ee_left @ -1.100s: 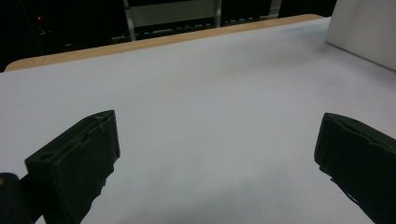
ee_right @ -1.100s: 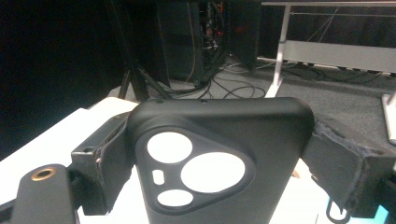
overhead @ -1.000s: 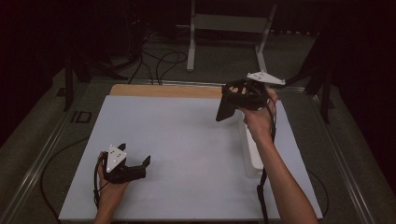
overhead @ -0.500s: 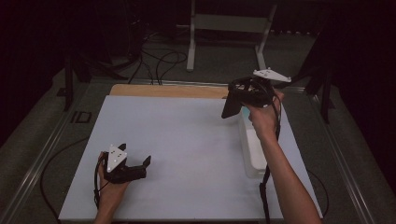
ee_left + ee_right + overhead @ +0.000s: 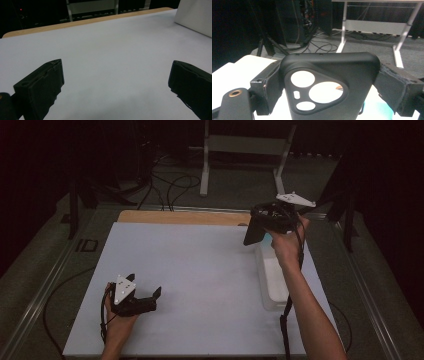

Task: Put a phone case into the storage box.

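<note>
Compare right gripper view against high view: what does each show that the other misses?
Right gripper view: the case's camera cutouts, its sides pinched by the right claw. High view: open left claw low on the table, bin under the right hand. Both: case in the right claw, floor cables, white stand.

Black phone case (image 5: 329,87), triangular camera cutout, upright, clamped between jaws.
</note>
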The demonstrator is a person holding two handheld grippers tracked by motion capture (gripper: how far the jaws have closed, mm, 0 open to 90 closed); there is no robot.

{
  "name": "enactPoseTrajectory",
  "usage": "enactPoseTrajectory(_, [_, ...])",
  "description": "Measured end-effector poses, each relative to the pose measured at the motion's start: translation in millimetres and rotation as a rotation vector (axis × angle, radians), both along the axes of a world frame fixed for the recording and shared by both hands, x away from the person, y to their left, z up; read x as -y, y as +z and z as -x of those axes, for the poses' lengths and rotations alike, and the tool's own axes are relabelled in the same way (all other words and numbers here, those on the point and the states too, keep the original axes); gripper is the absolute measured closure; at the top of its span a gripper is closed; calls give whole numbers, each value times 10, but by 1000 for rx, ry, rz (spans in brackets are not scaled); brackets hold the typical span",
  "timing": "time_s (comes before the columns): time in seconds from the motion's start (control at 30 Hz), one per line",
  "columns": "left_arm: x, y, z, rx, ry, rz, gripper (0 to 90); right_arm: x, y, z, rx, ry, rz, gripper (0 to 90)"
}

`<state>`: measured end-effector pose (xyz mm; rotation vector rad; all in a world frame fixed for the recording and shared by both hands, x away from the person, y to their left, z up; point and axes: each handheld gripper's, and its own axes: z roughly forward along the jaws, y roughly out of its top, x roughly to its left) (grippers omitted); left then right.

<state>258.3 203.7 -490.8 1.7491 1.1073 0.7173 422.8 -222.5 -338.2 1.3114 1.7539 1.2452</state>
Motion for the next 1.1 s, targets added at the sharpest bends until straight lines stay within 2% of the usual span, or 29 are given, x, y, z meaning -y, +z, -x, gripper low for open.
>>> enactPoseTrajectory(0.43, [0, -1, 5, 0, 2, 1, 6, 264, -47, -68, -16, -118, 35, 137])
enactPoseTrajectory(0.57, [2, -2, 7, 0, 2, 0, 6, 362, -84, -91, -34, -163, 39, 137])
enactPoseTrajectory(0.77, [2, -1, 9, 0, 1, 2, 6, 411, -160, -119, -55, -186, 63, 137])
enactPoseTrajectory(0.93, [0, -1, 9, 0, 2, 1, 6, 425, -318, -177, -104, -204, 85, 135])
enactPoseTrajectory(1.1, [3, -2, 9, -1, 2, 0, 7, 415, -534, -252, -179, -219, 112, 133])
